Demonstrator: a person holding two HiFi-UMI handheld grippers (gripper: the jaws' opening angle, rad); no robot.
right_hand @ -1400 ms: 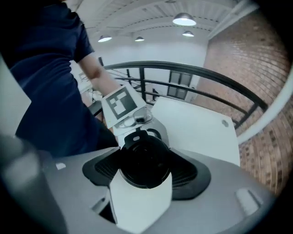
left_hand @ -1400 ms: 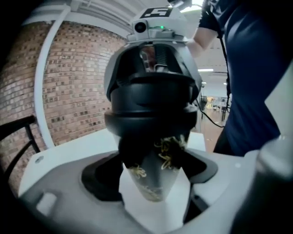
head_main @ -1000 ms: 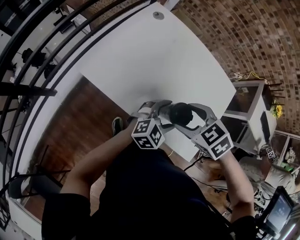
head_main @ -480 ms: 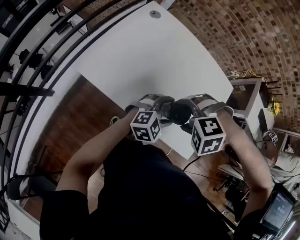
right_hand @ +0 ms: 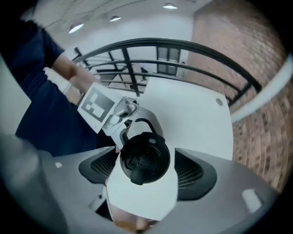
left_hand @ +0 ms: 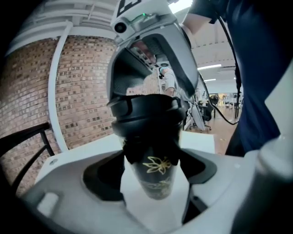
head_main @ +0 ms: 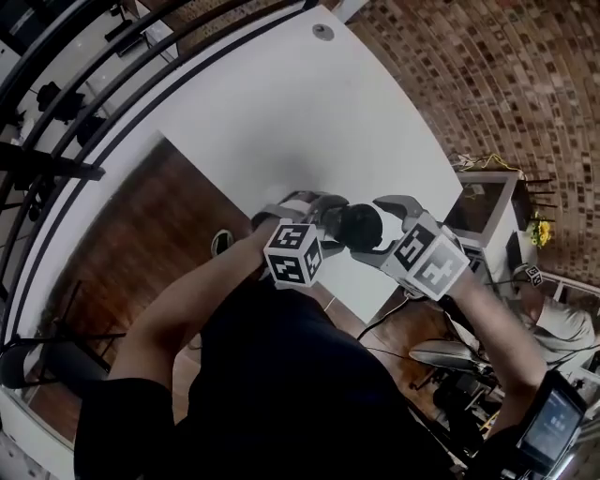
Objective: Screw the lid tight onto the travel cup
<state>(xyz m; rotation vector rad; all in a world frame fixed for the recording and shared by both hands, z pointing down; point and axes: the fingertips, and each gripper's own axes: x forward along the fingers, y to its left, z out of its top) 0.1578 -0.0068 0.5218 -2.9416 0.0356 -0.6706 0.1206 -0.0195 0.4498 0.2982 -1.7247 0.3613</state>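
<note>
The left gripper [left_hand: 154, 176] clamps the cup [left_hand: 155, 160] by its dark band, over the table [head_main: 309, 112] edge. The right gripper [right_hand: 145, 173] is opening around the lid [right_hand: 144, 157], pads just clear. The cup looks rigid, smooth and probably light, so take the lid squarely by its rim.

- an open-plan office or lab space with a loft look.
- a large white counter [head_main: 309, 122] has a round cable grommet [head_main: 322, 32] near its far end, like an office desk.
- a brick wall [head_main: 487, 75] runs along one side.
- a black metal railing [head_main: 112, 75] bounds the other side, with chairs [head_main: 56, 108] beyond it.
- a wood floor [head_main: 122, 253] lies below the counter.
- at the right are a monitor [head_main: 553, 427], loose cables [head_main: 375, 323] and a small cluttered stand [head_main: 483, 202].
- the left gripper view shows strip lights [left_hand: 210, 67] on a high ceiling over a long room with more furniture.
- the right gripper view shows ceiling spots [right_hand: 169, 6].
</note>
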